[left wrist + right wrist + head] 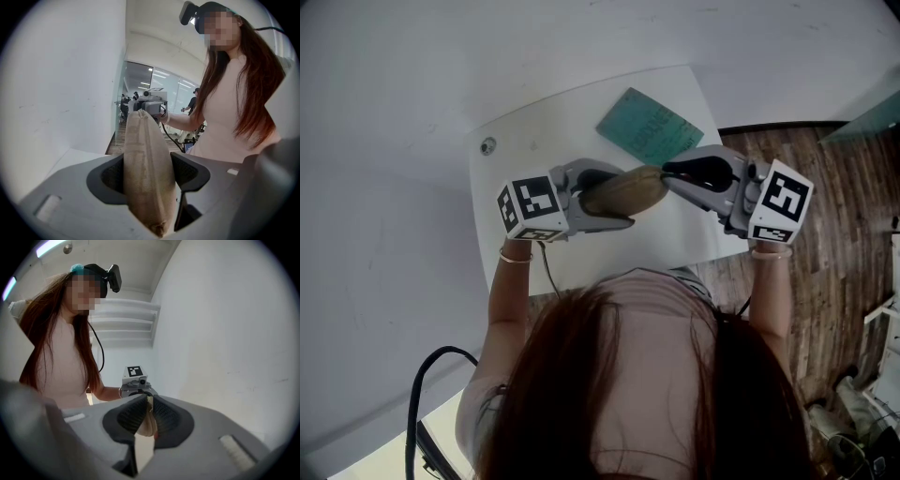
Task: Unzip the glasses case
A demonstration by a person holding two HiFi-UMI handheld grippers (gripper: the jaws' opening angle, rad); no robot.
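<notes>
A tan fabric glasses case (623, 192) is held in the air over the white table (516, 141), between my two grippers. My left gripper (605, 199) is shut on the case's wide body; in the left gripper view the case (147, 164) stands on edge and fills the gap between the dark pads (112, 178). My right gripper (668, 177) meets the case's other end. In the right gripper view its jaws stand close together, with the narrow tip of the case (146, 425) pinched between the ribbed pads (131, 416). No zipper pull can be made out.
A teal booklet (649, 127) lies at the table's far side. A small round fitting (488, 145) sits near the far left corner. Wooden floor (811, 169) lies to the right of the table, and a black cable (431, 370) hangs at the lower left.
</notes>
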